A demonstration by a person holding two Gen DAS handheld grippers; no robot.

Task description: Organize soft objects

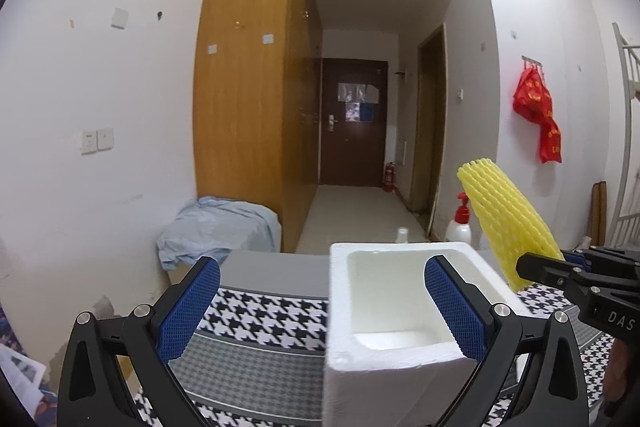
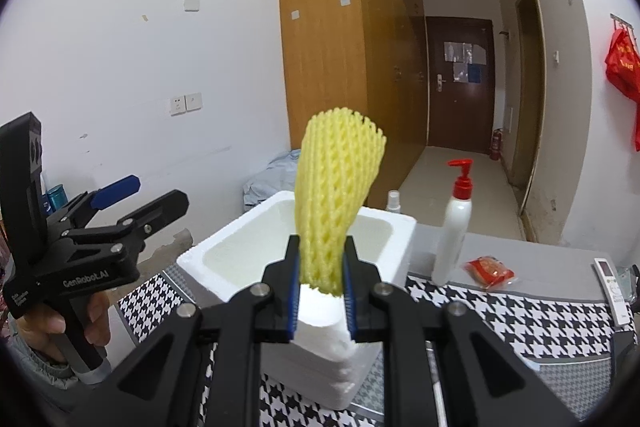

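The right gripper [image 2: 320, 281] pinched the lower end of a yellow foam-net fruit sleeve [image 2: 334, 195], which stood upright above an open white polystyrene box [image 2: 394, 227] on a houndstooth-patterned cloth [image 2: 500, 311]; the left gripper [image 1: 320, 303], jaws spread wide, held nothing, its blue pads straddling the box's near wall

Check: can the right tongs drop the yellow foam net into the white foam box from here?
Probably yes. The right tongs grip the foam net right at the open, empty foam box; the left tongs stand open, off to the side.
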